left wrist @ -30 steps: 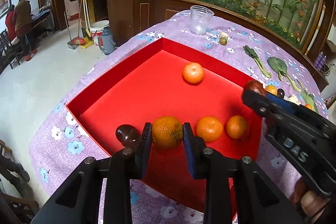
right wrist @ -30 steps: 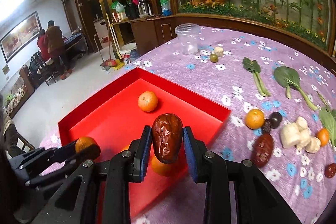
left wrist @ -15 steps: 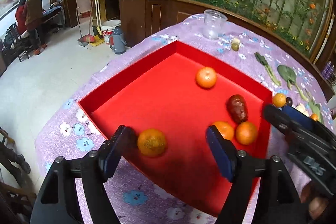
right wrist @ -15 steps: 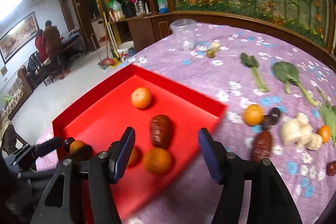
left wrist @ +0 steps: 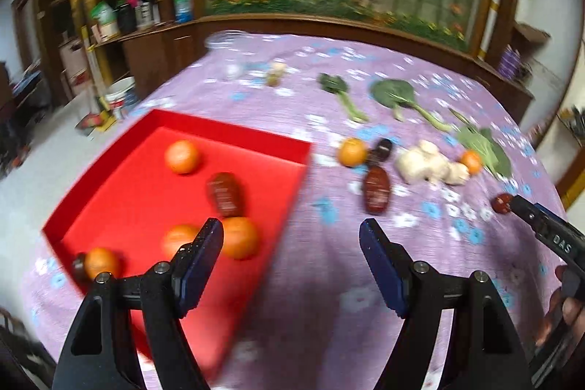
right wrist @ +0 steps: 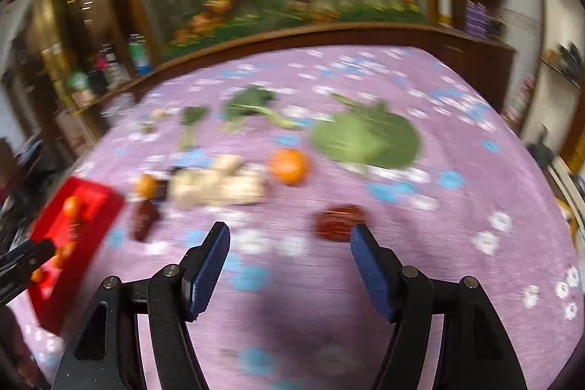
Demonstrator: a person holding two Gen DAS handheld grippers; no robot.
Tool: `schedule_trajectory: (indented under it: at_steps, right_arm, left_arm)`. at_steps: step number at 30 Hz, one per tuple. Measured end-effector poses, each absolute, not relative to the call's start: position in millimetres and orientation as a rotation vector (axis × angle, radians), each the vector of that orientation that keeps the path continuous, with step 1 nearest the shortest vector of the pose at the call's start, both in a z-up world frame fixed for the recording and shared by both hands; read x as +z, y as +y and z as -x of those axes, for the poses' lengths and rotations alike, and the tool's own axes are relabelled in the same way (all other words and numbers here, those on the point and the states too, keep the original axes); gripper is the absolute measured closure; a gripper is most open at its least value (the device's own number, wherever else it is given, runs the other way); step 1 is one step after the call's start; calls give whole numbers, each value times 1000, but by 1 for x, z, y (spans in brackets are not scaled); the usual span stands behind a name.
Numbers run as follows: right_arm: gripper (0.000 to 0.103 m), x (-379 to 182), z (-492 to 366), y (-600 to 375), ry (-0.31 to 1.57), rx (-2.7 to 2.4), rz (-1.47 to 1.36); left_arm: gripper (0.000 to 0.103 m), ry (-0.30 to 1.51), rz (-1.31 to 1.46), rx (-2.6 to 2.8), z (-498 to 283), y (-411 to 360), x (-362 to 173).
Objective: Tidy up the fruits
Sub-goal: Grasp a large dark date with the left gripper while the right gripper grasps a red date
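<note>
A red tray on the purple flowered cloth holds several oranges and a brown date; the tray shows blurred in the right wrist view. My left gripper is open and empty over the tray's right edge. On the cloth lie an orange, a date and a small orange. My right gripper is open and empty, just short of a red date, with an orange beyond. Its tip shows in the left wrist view.
Leafy greens, a pale ginger-like lump and small dark fruits lie on the cloth. A wooden planter ledge runs behind the table. Both views are motion-blurred.
Both grippers opened and dropped their fruit in the tray: the left its orange, the right its date. Both then swung right, the right one over to the loose fruit on the cloth.
</note>
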State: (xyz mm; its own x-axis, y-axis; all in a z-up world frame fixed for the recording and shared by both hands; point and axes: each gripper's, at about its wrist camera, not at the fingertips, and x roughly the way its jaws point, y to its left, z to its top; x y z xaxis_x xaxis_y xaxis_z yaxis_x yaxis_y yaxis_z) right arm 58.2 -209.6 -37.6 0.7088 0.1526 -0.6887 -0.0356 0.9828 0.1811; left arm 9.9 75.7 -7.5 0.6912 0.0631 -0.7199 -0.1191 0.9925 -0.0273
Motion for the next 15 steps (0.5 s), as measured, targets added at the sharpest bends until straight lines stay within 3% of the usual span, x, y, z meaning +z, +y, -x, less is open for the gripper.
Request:
schedule_trajectory:
  at_steps: [15]
  right_arm:
    - [31, -63, -103, -212, 849, 69, -79]
  left_arm:
    - [27, 911, 51, 61, -93, 22, -49]
